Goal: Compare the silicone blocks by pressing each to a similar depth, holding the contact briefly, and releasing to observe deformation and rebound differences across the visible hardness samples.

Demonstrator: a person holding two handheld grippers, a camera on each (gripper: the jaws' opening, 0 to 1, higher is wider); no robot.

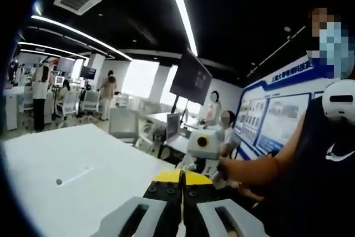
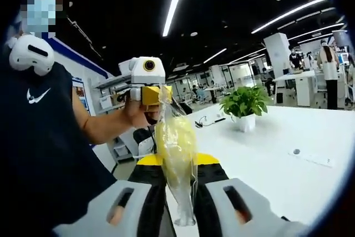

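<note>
Right gripper view: our right gripper [image 2: 178, 192] is clenched on a clear plastic bag [image 2: 176, 154] holding a pale yellow object, which we take to be a silicone sample still in its wrapping. The bag stretches upward to the left gripper [image 2: 148, 94], whose yellow tips meet its top end; we judge that the two tools hold the bag taut between them to open or unpack it. Both are raised above the white table [image 2: 277, 159], beyond which stands a potted plant [image 2: 244, 106].

Left gripper view: our left gripper [image 1: 181, 192] has its jaws drawn together, the bag edge barely visible between them. The right gripper [image 1: 204, 144] faces it, carried by the person's hand [image 1: 227, 169]. Pressing has not begun.
</note>
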